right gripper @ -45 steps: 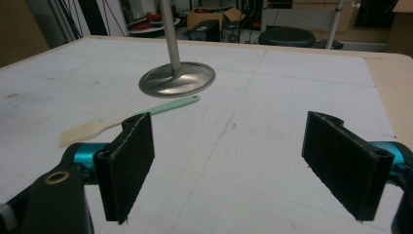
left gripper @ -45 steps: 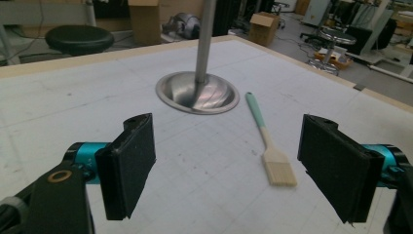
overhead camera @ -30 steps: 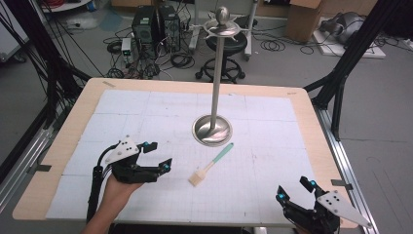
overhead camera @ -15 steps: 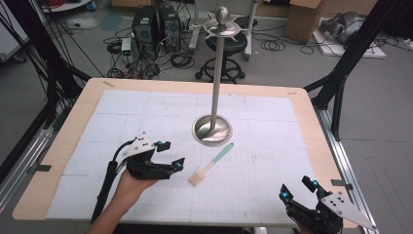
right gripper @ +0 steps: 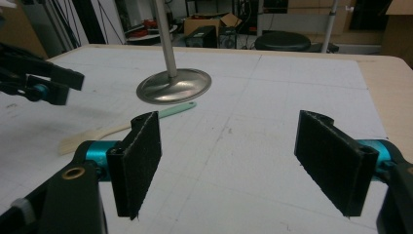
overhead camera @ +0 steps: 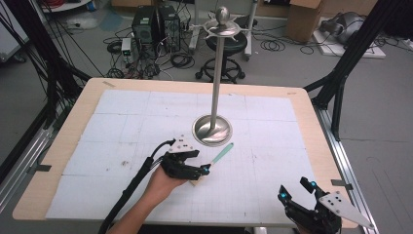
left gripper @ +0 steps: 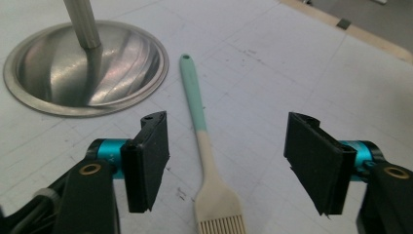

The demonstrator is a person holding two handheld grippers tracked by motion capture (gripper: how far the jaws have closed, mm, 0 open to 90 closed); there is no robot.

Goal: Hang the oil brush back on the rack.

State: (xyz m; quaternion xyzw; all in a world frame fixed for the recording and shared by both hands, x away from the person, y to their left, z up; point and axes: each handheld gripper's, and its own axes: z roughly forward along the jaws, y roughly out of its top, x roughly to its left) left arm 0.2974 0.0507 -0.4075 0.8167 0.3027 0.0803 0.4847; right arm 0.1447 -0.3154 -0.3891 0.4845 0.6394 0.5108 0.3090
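- The tabletop (overhead camera: 122, 105) is a pale wooden board covered by a white gridded mat. No box, bowl or other container stands on it, so nothing here holds contents (the nearest thing to a dish is the stand's shallow foot, and it carries only its own pole).
- A tall metal stand (overhead camera: 216, 73) rises near the middle of the tabletop from a round polished base (left gripper: 85, 68). The base lies just beside the brush's handle tip, so a claw sweeping sideways could knock it, or the brush could slide against it.
- The left claw (left gripper: 226, 161) hovers low over the brush with its jaws wide open, one on each side of the handle, gripping nothing. In my judgement the risk is a poor grip: the jaws sit toward the bristle end, so the long handle could droop or swing once lifted, and closing off-centre could push the brush along the smooth mat instead of catching it.
- The right claw (overhead camera: 297, 192) waits at the near right corner of the tabletop, well apart from the brush, jaws open and empty.
- The pastry brush (left gripper: 207, 151) lies flat on the mat, with a teal handle, a cream neck and cream bristles (left gripper: 221, 226) that point toward the person.
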